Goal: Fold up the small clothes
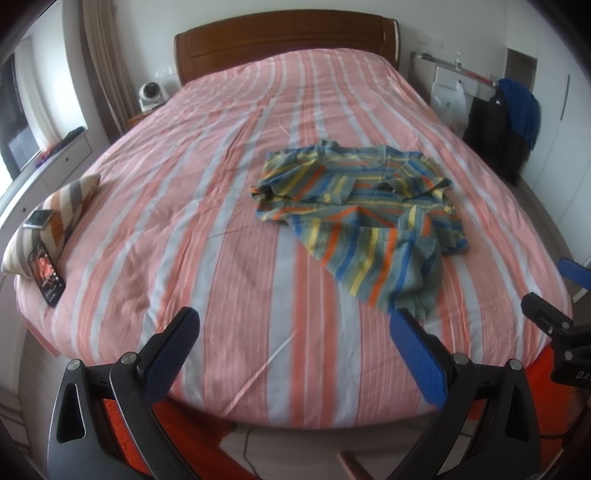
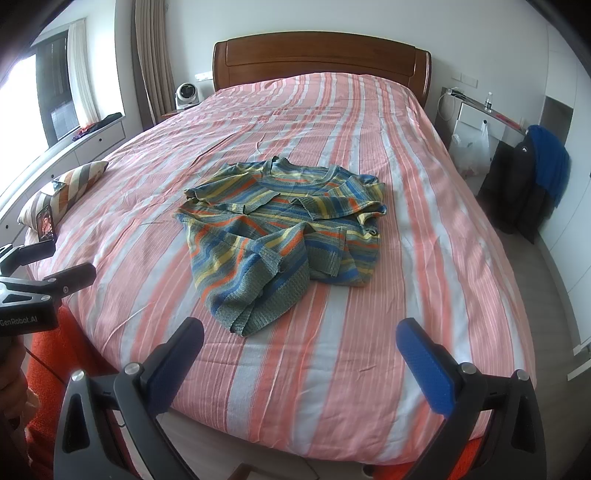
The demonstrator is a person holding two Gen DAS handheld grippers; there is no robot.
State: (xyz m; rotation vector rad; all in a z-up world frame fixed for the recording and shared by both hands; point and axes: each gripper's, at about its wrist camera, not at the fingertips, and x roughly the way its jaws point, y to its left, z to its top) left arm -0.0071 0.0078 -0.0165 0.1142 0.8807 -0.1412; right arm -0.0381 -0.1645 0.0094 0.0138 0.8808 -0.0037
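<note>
Wooden-headboard bed (image 2: pixel 369 122), white walls (image 2: pixel 332 18), daylit window (image 2: pixel 22 96).

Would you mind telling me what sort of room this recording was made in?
Most likely a home bedroom: a large bed with a wooden headboard fills the view, curtains hang by the window, and a striped sweater lies crumpled on the bedspread.

A home bedroom: striped bed (image 2: pixel 369 122), wooden headboard (image 2: pixel 321 55), curtains (image 2: pixel 153 55).

Striped bed (image 1: pixel 229 258): crumpled sweater (image 1: pixel 354 206), pillow (image 1: pixel 55 221), phone (image 1: pixel 47 273) on it.
</note>
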